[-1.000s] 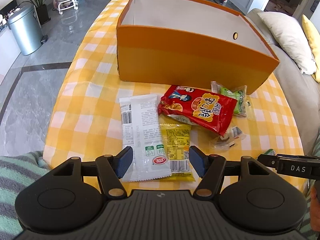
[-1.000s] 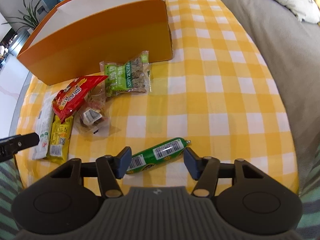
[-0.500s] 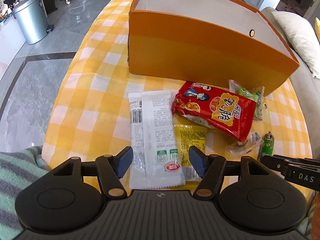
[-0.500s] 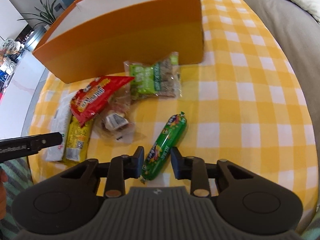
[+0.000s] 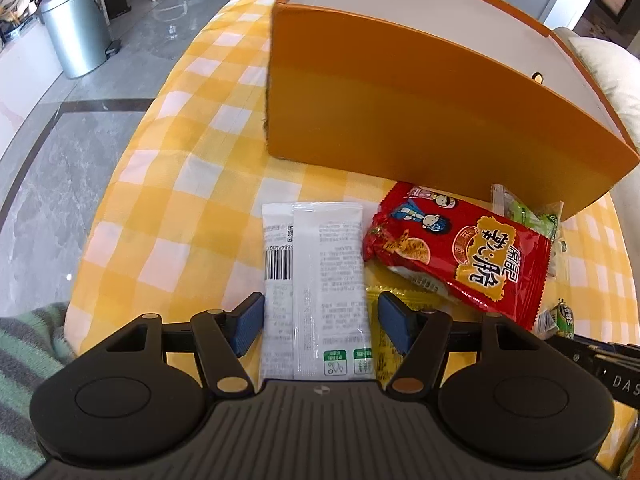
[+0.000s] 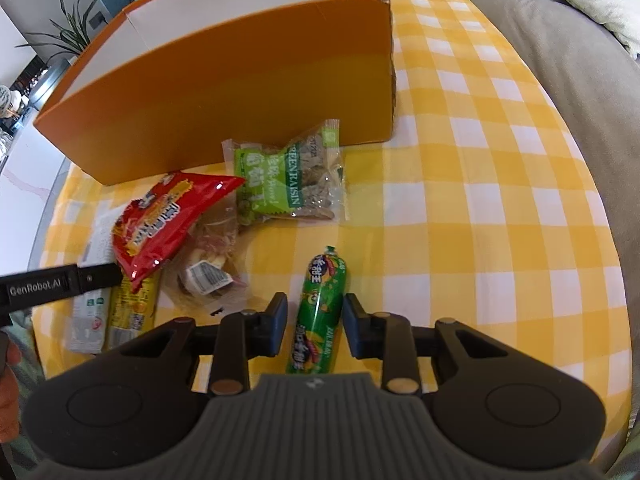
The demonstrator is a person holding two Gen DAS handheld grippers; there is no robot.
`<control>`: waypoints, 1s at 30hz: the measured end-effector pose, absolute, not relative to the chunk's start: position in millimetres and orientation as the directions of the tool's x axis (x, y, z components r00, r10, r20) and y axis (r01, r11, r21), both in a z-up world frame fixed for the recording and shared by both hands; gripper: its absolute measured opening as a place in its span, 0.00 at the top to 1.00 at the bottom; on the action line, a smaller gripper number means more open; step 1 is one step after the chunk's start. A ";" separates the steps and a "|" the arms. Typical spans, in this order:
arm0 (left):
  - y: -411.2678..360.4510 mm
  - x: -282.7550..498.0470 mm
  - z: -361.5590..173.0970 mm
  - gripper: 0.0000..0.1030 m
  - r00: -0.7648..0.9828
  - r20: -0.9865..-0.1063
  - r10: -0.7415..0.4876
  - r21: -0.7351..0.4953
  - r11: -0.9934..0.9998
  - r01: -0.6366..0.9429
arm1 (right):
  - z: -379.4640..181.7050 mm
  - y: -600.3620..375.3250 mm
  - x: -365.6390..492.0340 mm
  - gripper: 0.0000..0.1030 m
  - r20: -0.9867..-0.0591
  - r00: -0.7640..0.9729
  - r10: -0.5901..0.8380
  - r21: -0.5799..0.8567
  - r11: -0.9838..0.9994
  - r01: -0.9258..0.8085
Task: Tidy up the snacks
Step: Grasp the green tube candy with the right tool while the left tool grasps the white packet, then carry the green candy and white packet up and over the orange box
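An orange box stands at the back of the yellow checked table. My left gripper is open, its fingers either side of a white packet that lies flat. A yellow packet lies beside it, under a red snack bag. My right gripper has its fingers close on both sides of a green sausage stick; small gaps show, so contact is unclear. A green raisin bag and a clear wrapped snack lie nearby.
A grey sofa with pillows runs along the table's right side. A metal bin and a plant stand on the floor to the left. The left gripper's side shows in the right wrist view.
My left gripper has moved forward and lower, so its fingers now flank the white packet. My right gripper has narrowed around the green sausage stick, which turned lengthwise between the fingers.
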State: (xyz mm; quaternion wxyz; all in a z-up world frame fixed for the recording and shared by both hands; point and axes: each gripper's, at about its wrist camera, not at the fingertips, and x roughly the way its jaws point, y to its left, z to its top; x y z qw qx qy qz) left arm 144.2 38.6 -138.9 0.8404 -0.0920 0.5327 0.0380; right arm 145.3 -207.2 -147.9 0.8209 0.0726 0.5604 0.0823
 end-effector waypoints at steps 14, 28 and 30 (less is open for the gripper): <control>35.4 139.8 -137.8 0.46 0.460 -0.888 -0.019 -0.087 0.988 -0.127 | -148.7 -202.1 138.9 0.78 -0.908 0.371 0.194 0.173 0.981 -0.090; 29.6 112.0 -112.7 0.47 0.473 -0.881 -0.022 -0.076 0.992 -0.096 | -141.3 -210.0 128.1 0.80 -0.917 0.337 0.213 0.192 0.977 -0.095; 27.8 106.9 -105.4 0.48 0.488 -0.873 -0.028 -0.082 0.993 -0.090 | -138.9 -211.7 124.7 0.80 -0.918 0.333 0.215 0.195 0.976 -0.093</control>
